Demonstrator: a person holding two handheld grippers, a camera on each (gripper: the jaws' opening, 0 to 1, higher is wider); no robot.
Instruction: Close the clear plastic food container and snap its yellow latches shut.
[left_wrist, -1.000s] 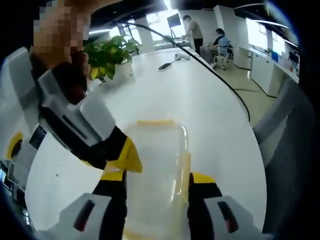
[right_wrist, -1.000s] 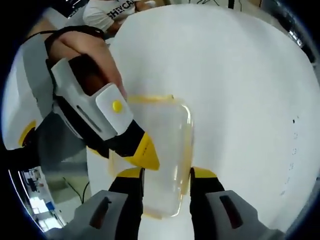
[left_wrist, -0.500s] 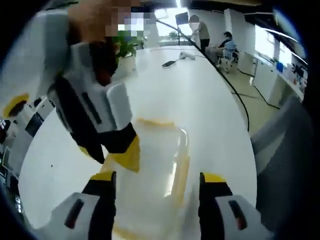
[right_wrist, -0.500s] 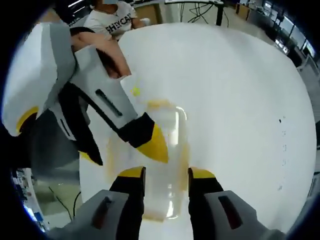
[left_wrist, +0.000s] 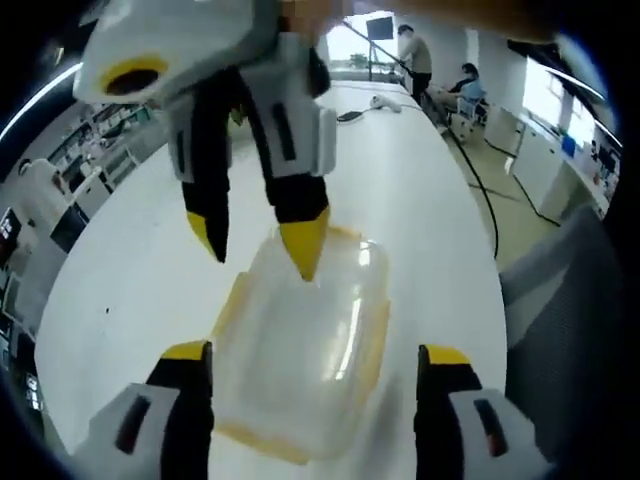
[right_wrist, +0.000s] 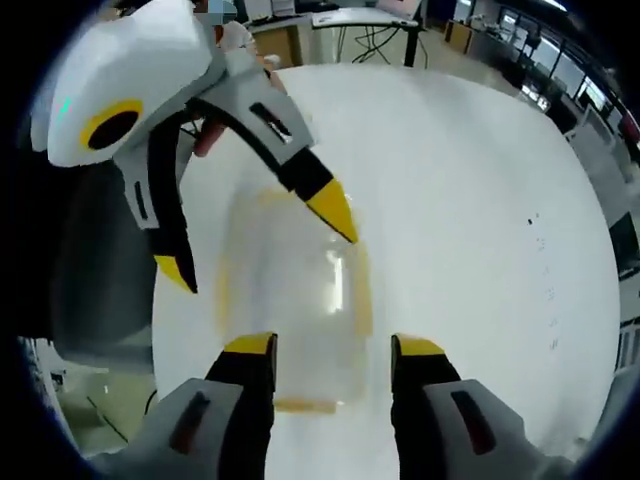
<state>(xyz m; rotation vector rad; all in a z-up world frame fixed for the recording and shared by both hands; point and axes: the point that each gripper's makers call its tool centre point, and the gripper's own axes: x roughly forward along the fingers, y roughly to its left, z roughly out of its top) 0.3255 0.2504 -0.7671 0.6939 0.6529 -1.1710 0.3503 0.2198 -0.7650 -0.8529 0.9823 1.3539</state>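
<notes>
Clear container (left_wrist: 305, 345) w/ yellow latches (left_wrist: 375, 335) lies flat on the white worktop (left_wrist: 400, 215), lid on top. In left gripper view it sits between and just ahead of the left tongs (left_wrist: 315, 360), whose yellow-tipped jaws stand wide apart either side of it, released, gripping nothing. One yellow latch runs along its right edge, another along the left edge, a third along the near edge; can't tell if any are snapped down, picture is blurred.

Right tongs (left_wrist: 260, 250) come in from the top of that view, jaws spread apart, yellow tips pointing down: one tip at the container's far lid edge, the other off its left side over the worktop. Touching or just above — can't tell.

Right gripper view: same container (right_wrist: 290, 300) ahead of the right tongs (right_wrist: 330, 350), jaws parted, nothing between them. Left tongs (right_wrist: 260, 240) enter from upper left, jaws splayed, one tip over the lid, the other beside the container's left edge.

Further out in left gripper view: black cable (left_wrist: 475, 190) trailing across the worktop, a dark flat item (left_wrist: 350, 116) and a white item (left_wrist: 385, 103) at the far end, two people (left_wrist: 440, 75) beyond, a grey chair (left_wrist: 560, 290) at right.
</notes>
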